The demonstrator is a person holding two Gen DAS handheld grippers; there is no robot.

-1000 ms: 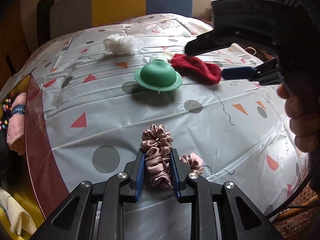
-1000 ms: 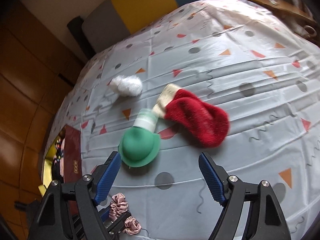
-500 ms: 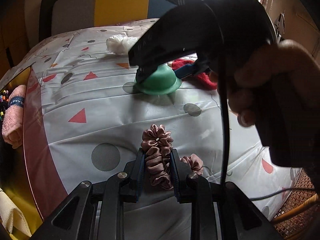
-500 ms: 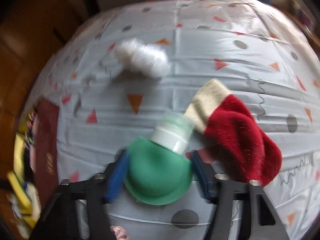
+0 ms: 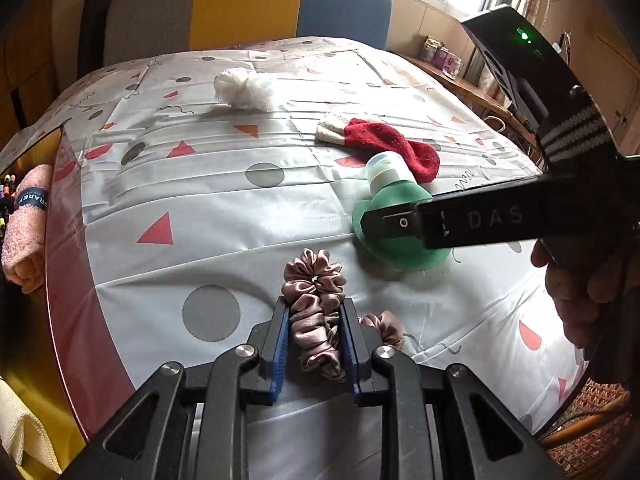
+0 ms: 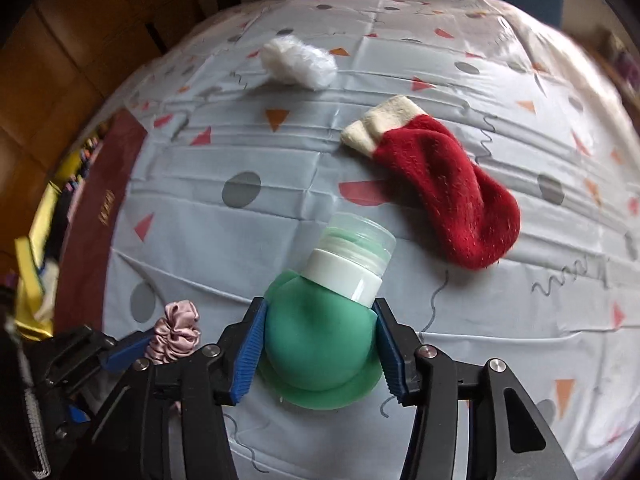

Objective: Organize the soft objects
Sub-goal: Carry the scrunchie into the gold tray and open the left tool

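My left gripper (image 5: 314,324) is shut on a pink satin scrunchie (image 5: 316,312), low over the patterned tablecloth (image 5: 200,200). My right gripper (image 6: 320,332) is shut on a soft green squeeze bottle (image 6: 320,344) with a clear cap, which lies on the cloth. The bottle also shows in the left wrist view (image 5: 396,220), partly behind the right gripper's body. A red sock with a cream cuff (image 6: 444,184) lies just beyond the bottle. A white fluffy ball (image 6: 298,62) lies farther back. The scrunchie and the left gripper show at the lower left of the right wrist view (image 6: 176,332).
A dark red box edge (image 5: 68,264) holding a rolled pink towel (image 5: 26,224) sits at the table's left. A grey, yellow and blue chair back (image 5: 248,8) stands behind the table. A shelf with small jars (image 5: 444,56) is at the far right.
My right gripper has come down around the green bottle and shut on its body; a second ago it hovered open above it. The left gripper keeps hold of the scrunchie.
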